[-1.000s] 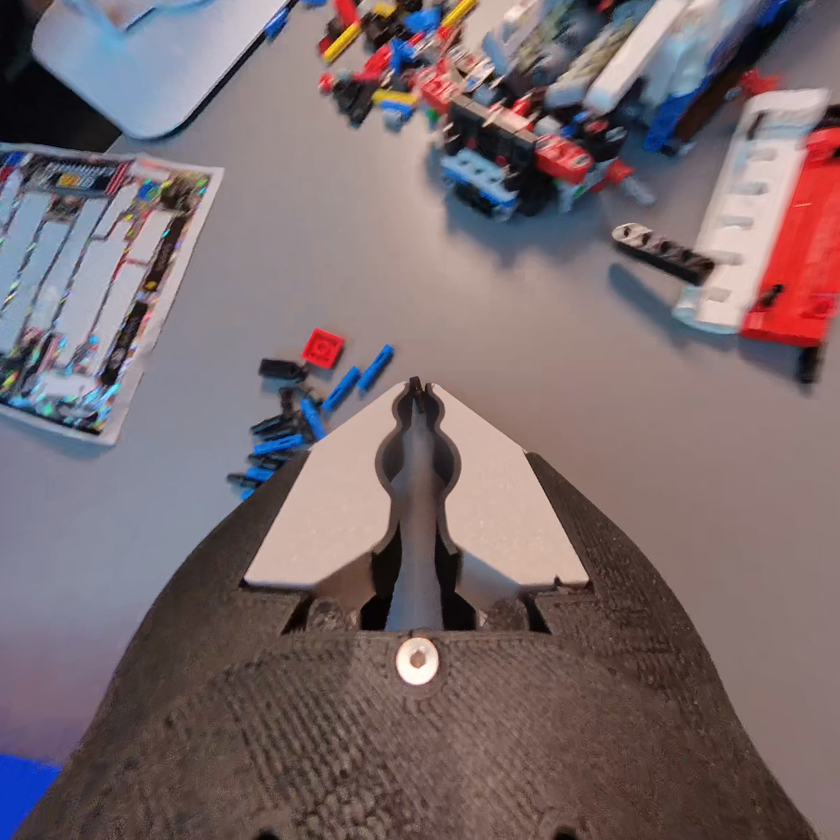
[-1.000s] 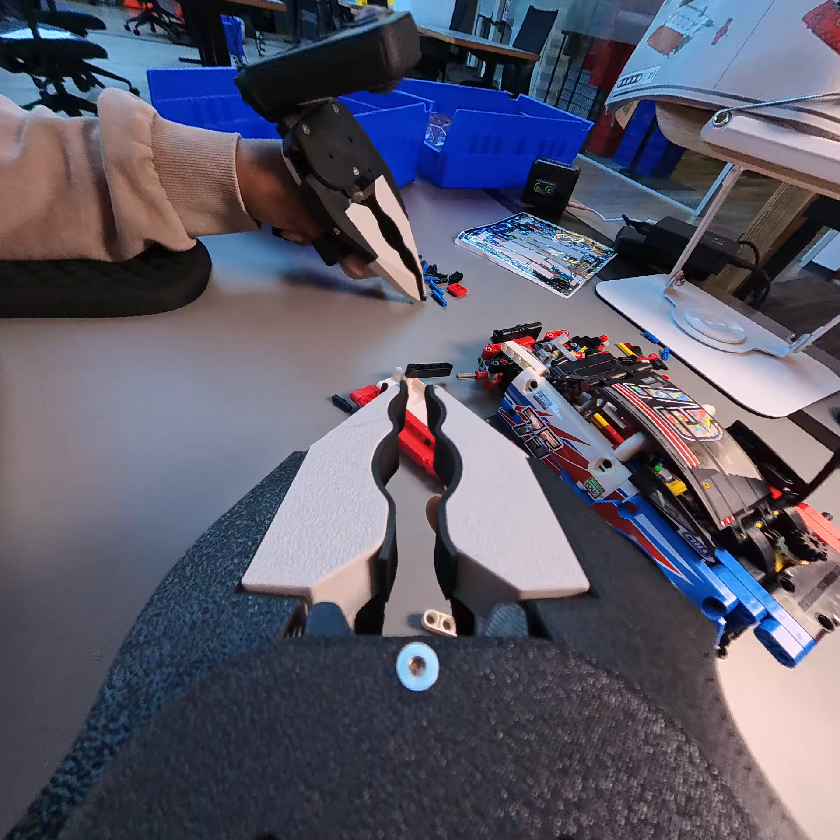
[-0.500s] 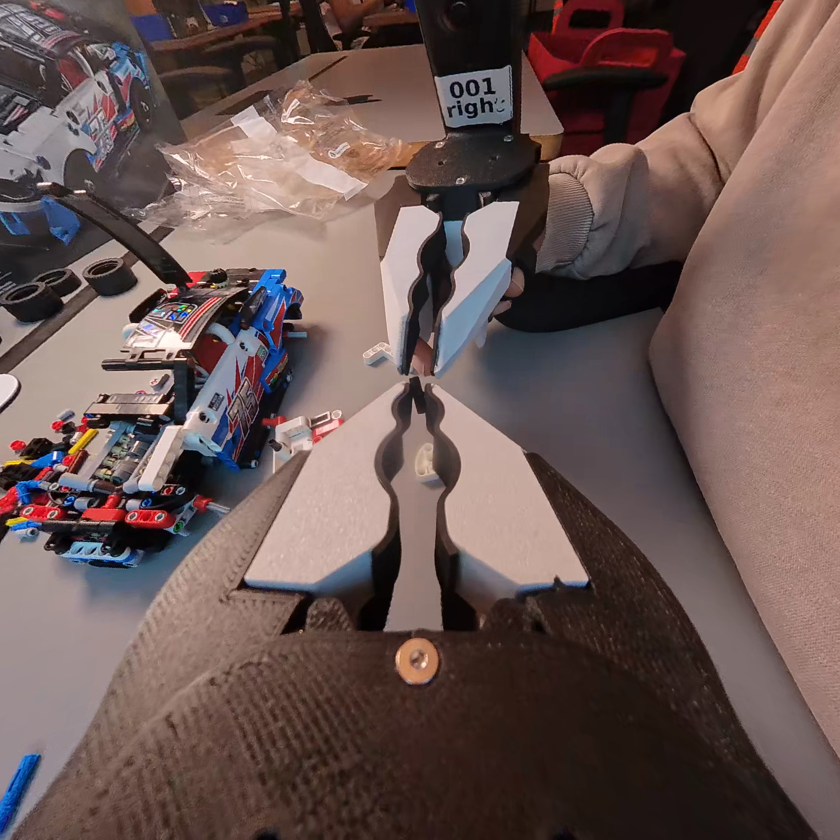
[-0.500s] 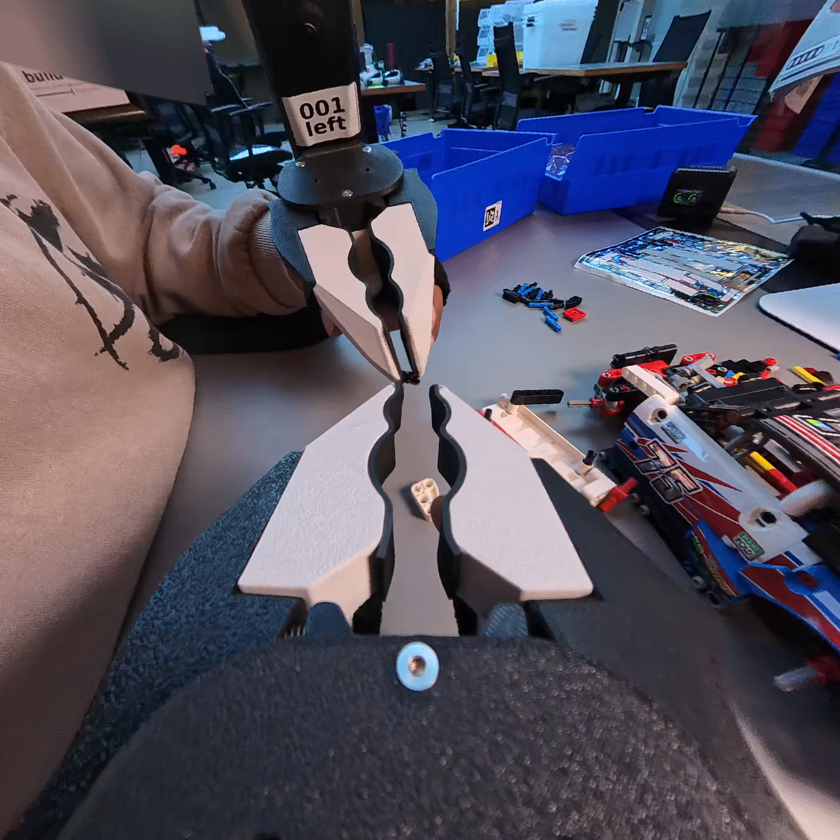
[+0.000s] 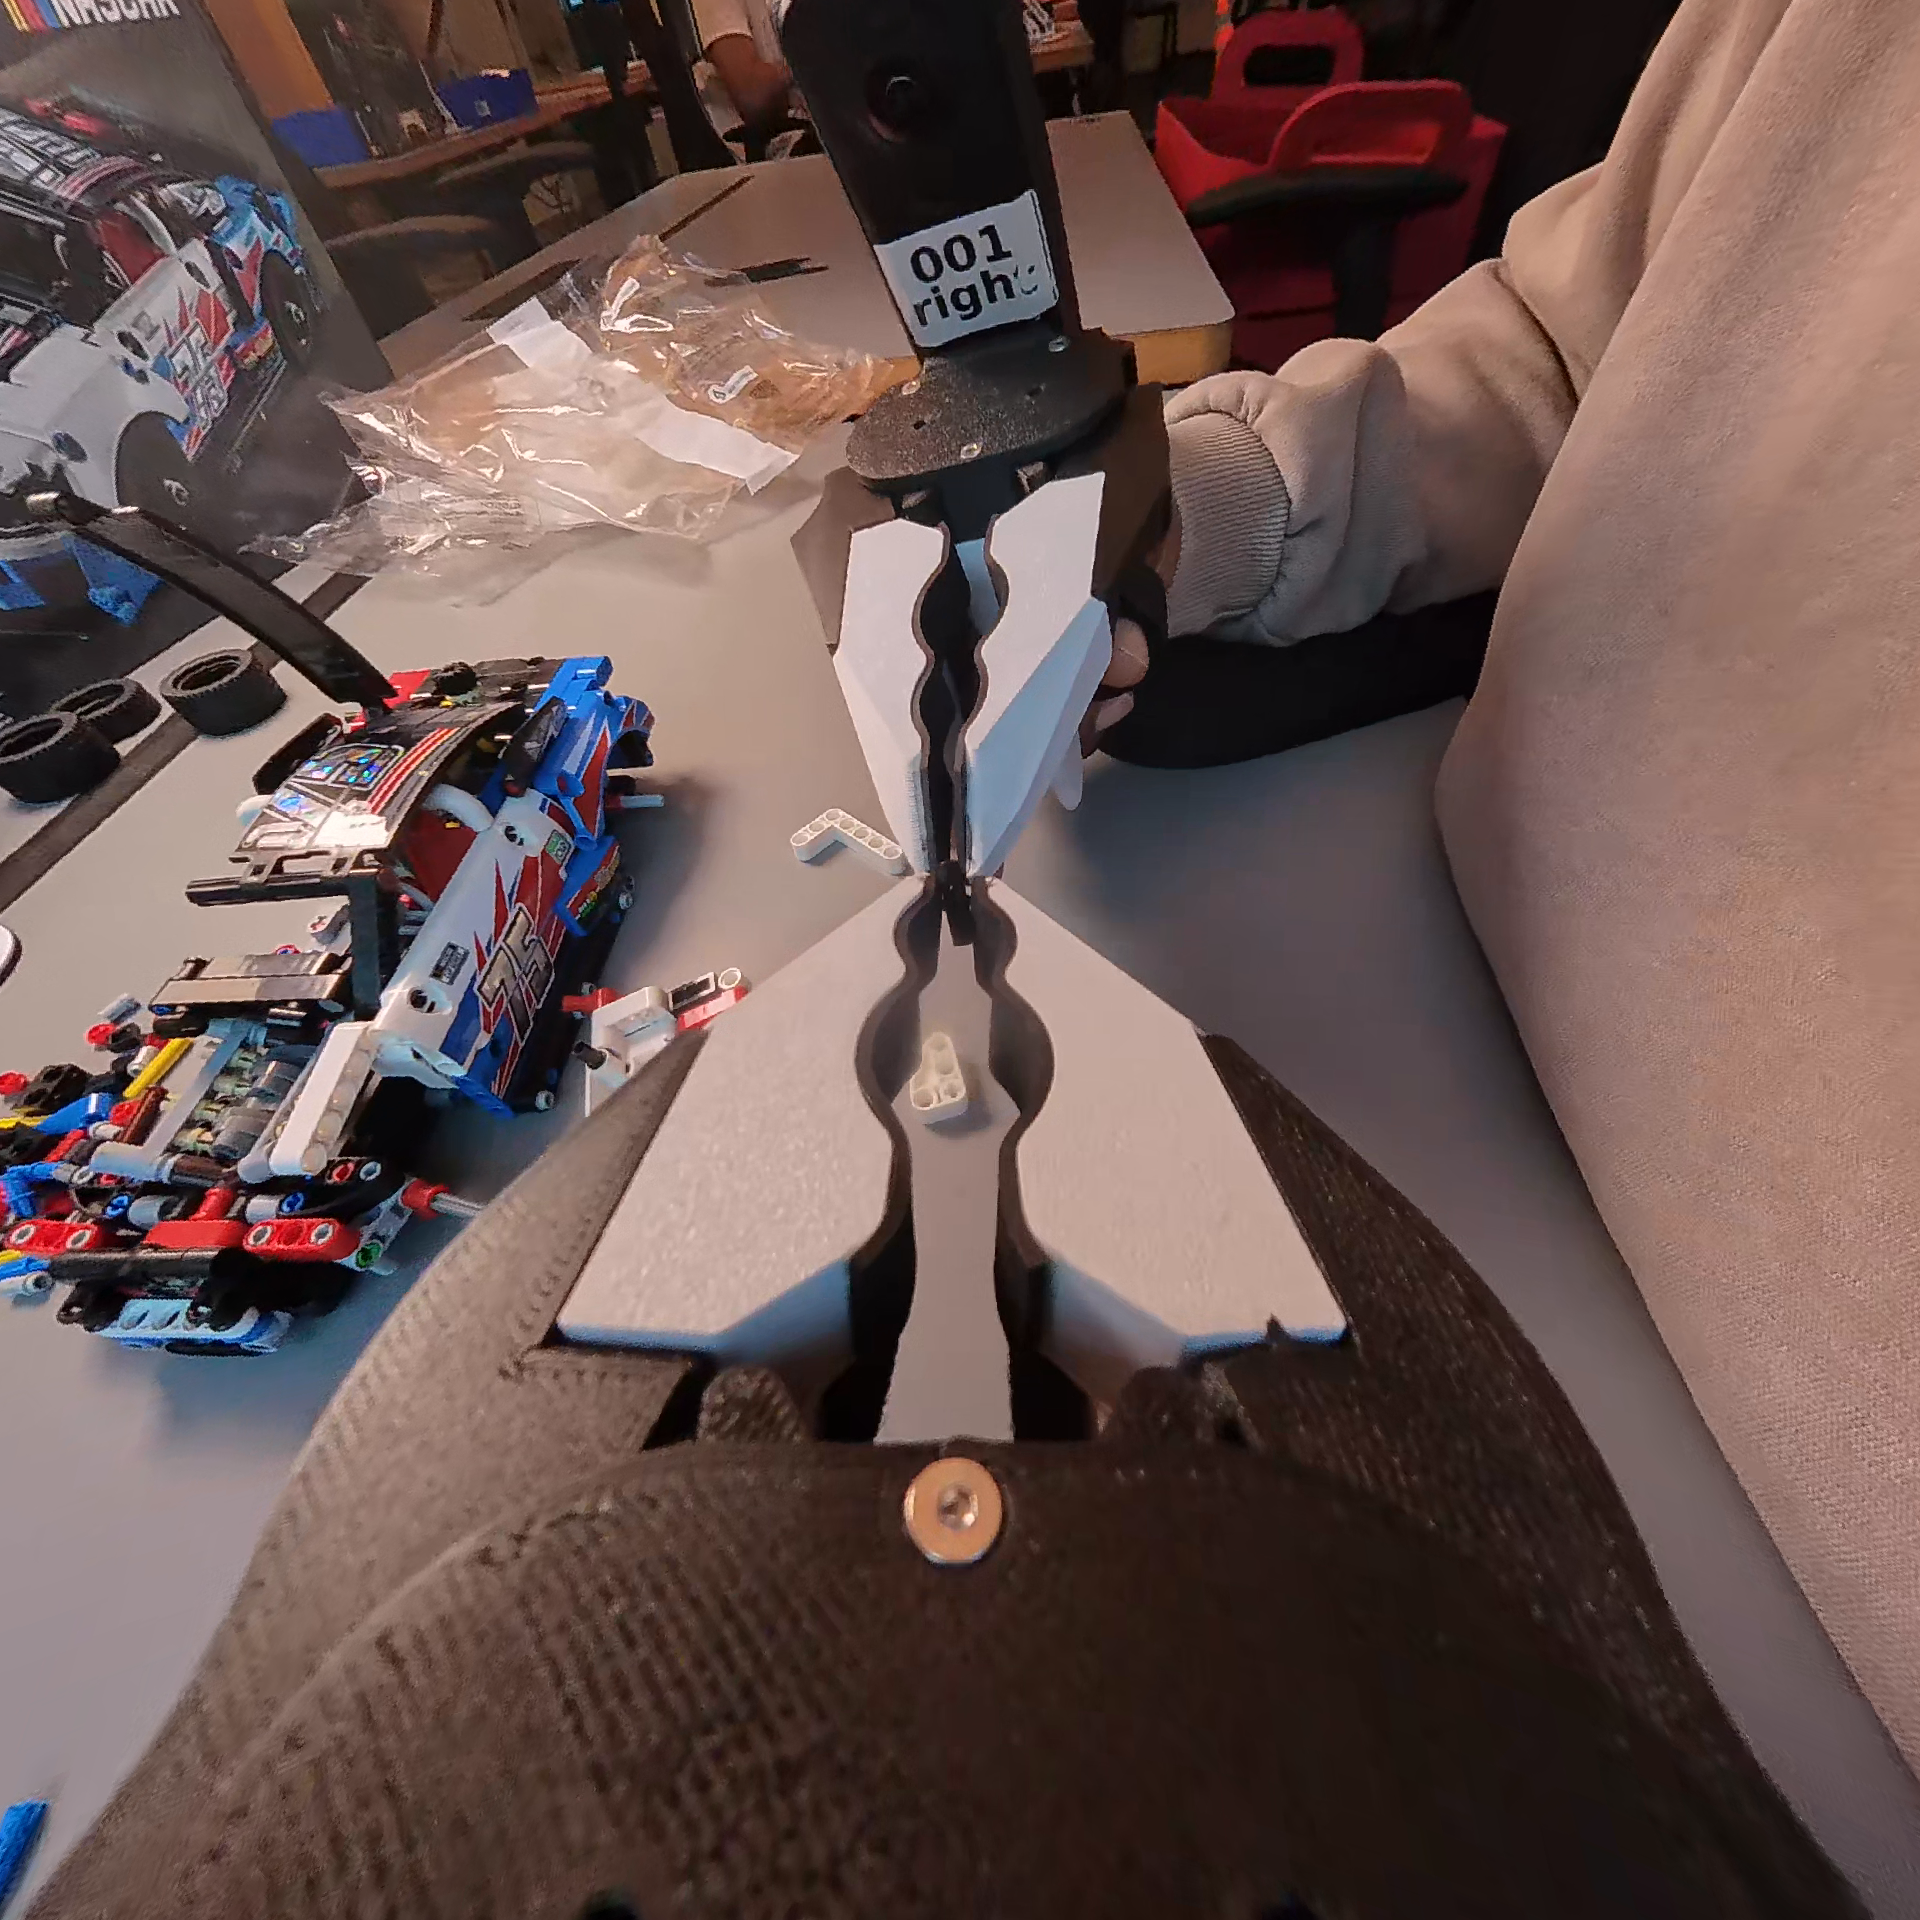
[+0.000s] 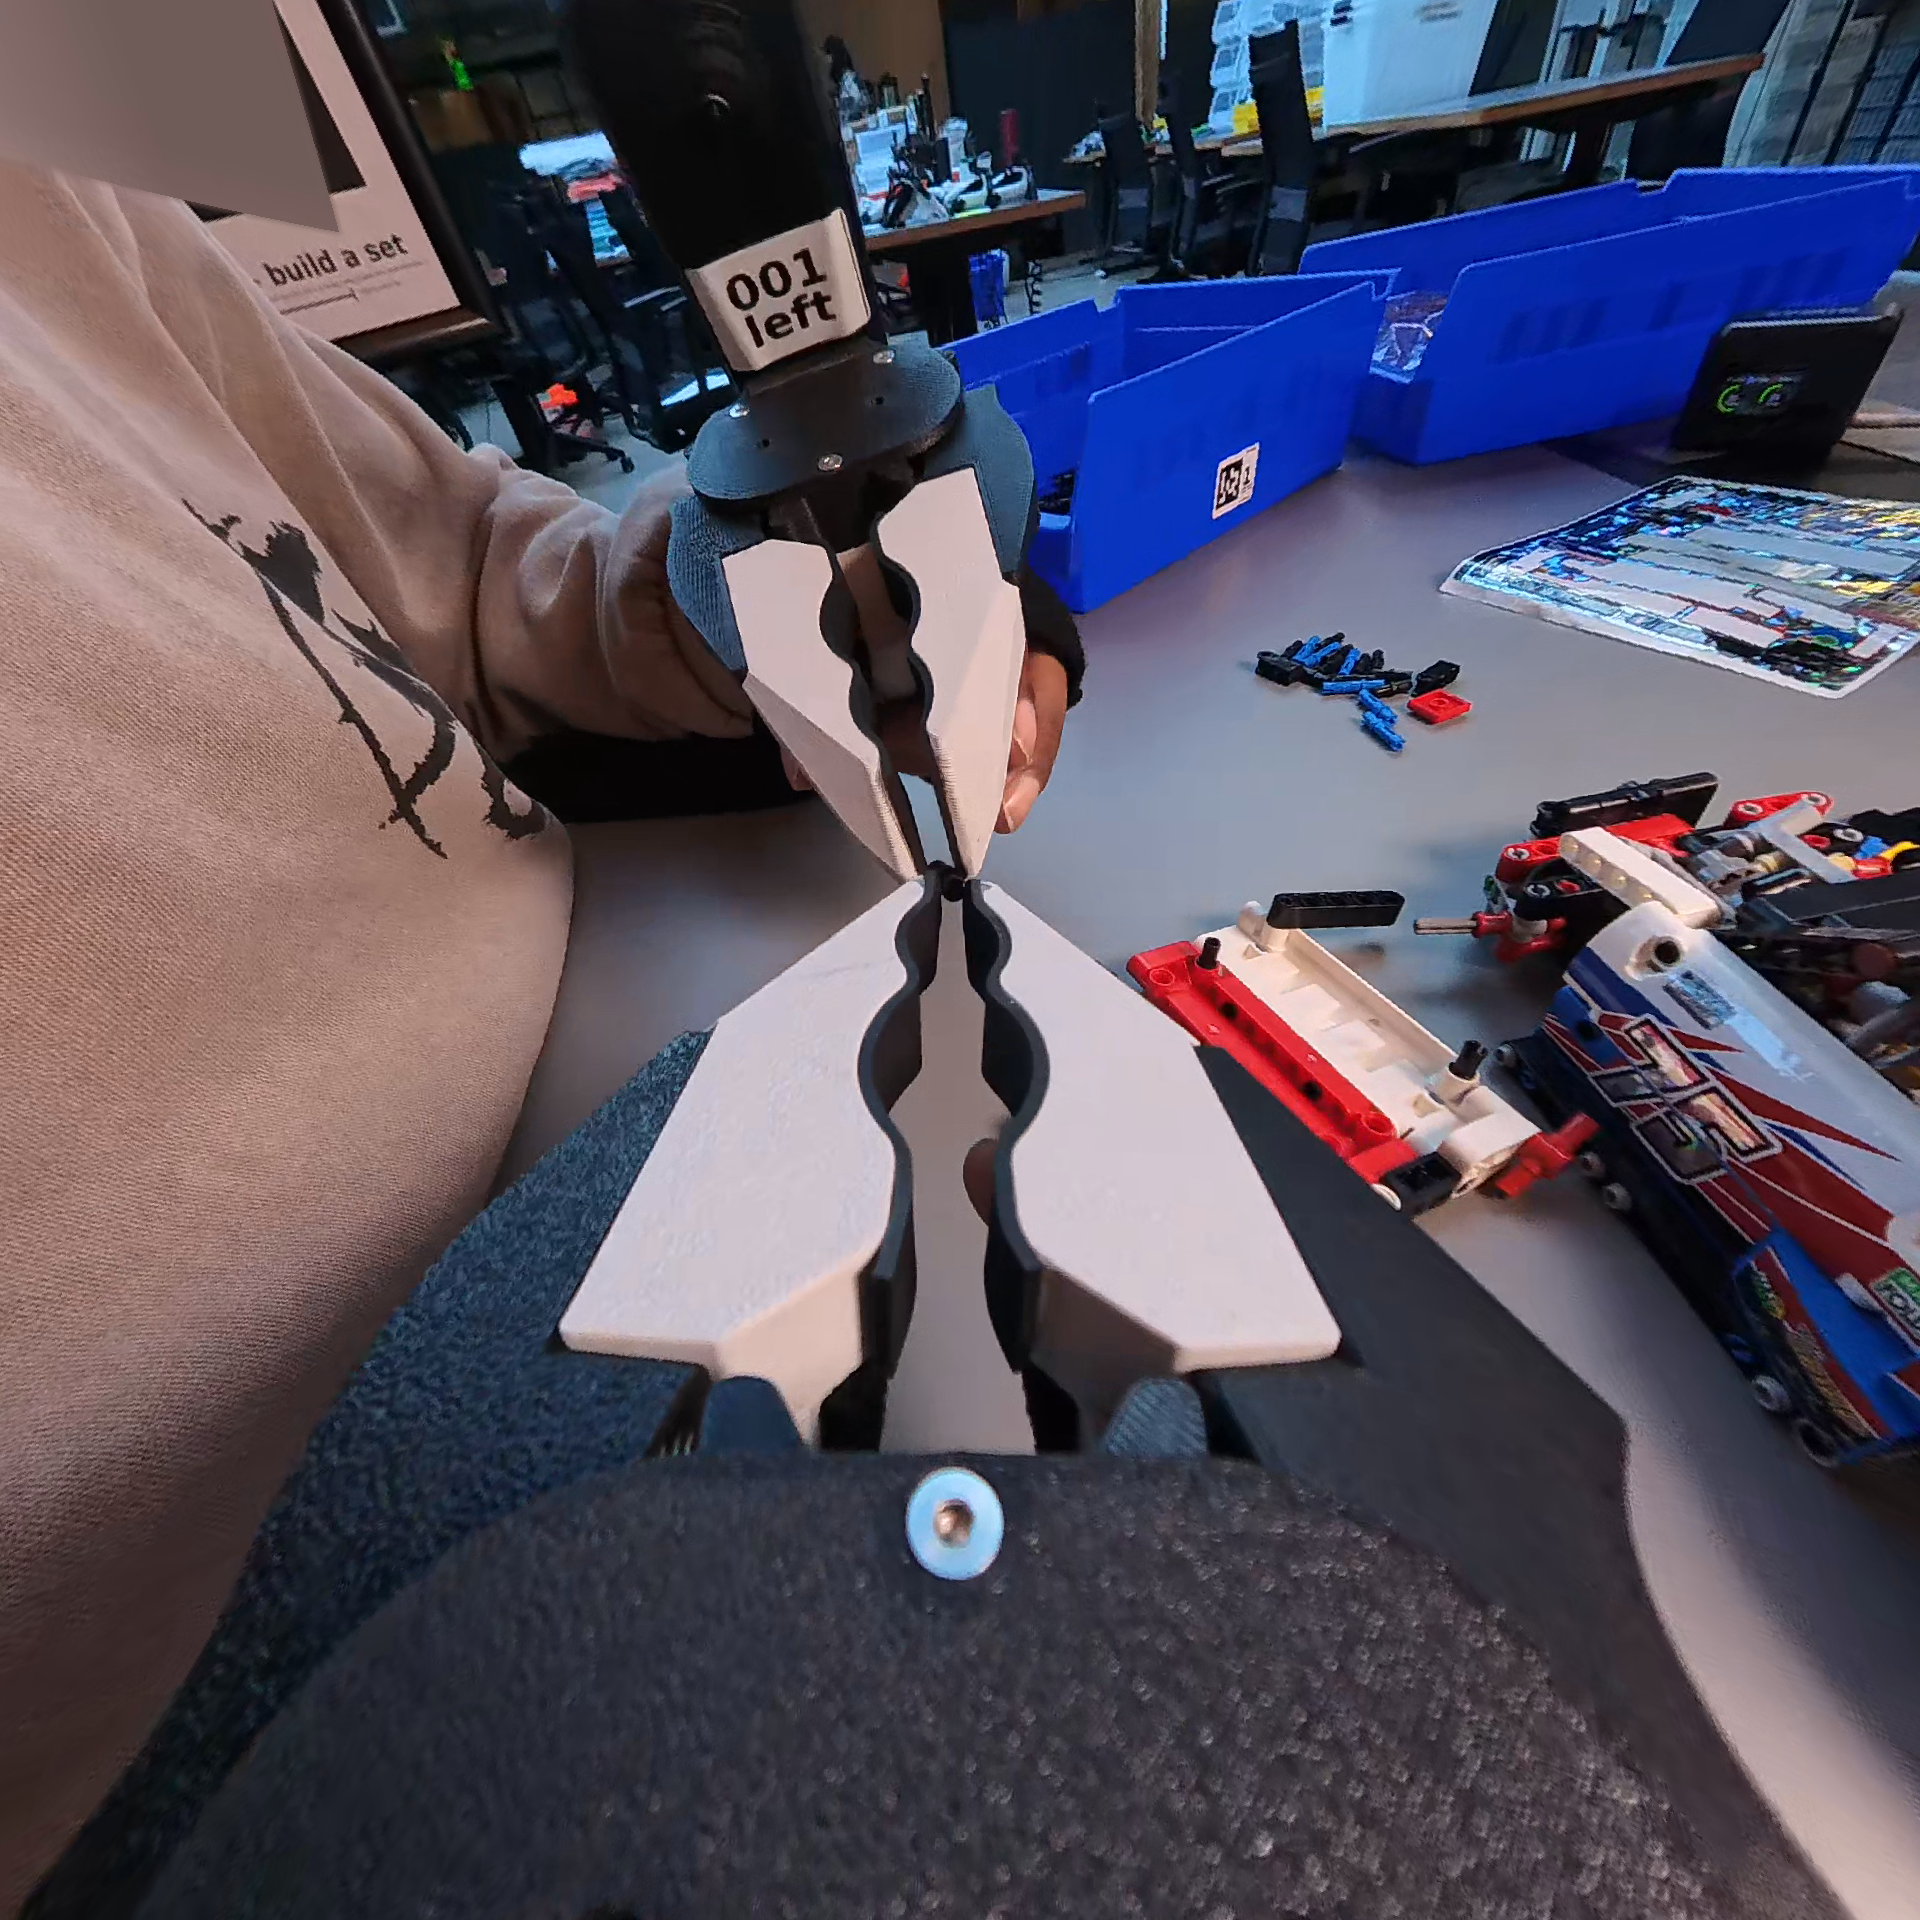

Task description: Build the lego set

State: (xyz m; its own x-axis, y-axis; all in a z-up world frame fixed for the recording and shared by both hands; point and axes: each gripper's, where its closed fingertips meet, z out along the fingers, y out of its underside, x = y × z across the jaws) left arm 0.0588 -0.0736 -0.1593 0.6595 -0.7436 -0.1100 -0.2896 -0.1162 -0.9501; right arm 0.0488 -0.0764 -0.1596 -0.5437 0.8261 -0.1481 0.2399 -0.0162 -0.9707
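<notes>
My left gripper is shut on a small black pin and holds it above the grey table. My right gripper faces it tip to tip, and its tips close on the other end of the same pin. In the right wrist view the left gripper comes down from above. The part-built race car lies to the left, and it also shows in the right wrist view. A small white piece lies on the table under the left gripper's fingers.
A white L-beam lies near the tips. A red and white panel lies beside the car. Blue and black pins, a sticker sheet and blue bins sit farther off. Plastic bags and tyres lie behind the car. The person's sleeve borders the near side. The tips of both grippers are at nearly the same place.
The left gripper swung from the pin pile with the black pin to meet the right gripper. The right gripper's jaws have narrowed onto the pin's other end.
</notes>
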